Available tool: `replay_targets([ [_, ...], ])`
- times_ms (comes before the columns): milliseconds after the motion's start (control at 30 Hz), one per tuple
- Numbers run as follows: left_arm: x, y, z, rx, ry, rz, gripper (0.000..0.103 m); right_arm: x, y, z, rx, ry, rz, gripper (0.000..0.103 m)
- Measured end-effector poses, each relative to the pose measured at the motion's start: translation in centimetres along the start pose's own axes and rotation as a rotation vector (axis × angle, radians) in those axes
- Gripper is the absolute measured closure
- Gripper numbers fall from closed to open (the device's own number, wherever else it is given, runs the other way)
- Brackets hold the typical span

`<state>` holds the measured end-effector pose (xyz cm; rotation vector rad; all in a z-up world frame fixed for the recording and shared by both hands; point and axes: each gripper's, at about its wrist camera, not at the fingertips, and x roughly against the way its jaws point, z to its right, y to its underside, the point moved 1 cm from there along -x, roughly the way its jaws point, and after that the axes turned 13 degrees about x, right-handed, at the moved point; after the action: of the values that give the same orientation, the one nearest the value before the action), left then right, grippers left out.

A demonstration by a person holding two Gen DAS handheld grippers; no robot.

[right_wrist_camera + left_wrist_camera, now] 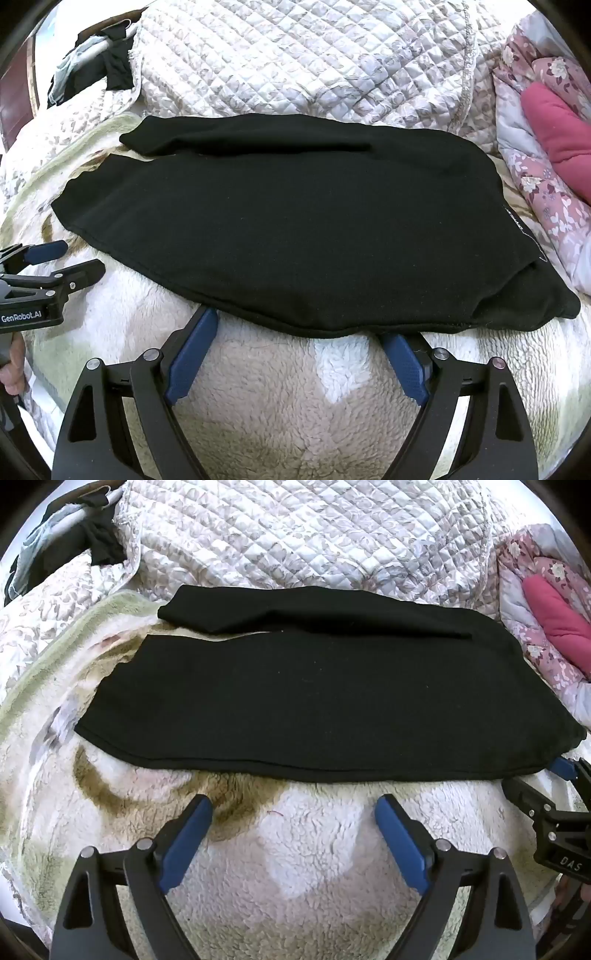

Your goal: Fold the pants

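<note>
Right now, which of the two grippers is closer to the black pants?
The right gripper: its open fingertips sit at the near hem of the black pants, seemingly tucked just under it. The left gripper, also open, stands short of that hem, with bare fleece blanket between.

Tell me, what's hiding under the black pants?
The black pants lie on a fluffy cream blanket that shows all around them. Whatever else might sit beneath is covered by the cloth, so I cannot tell.
</note>
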<state>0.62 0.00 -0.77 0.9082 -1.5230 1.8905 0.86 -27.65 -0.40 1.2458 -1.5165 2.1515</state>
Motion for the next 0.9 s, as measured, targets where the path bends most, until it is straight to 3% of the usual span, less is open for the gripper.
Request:
replay_targets([
  [900, -0.1, 0.5, 0.3, -0.01, 0.01, -0.009, 0.01, -0.1, 0.0, -0.1, -0.01, 0.01, -0.016, 0.016],
])
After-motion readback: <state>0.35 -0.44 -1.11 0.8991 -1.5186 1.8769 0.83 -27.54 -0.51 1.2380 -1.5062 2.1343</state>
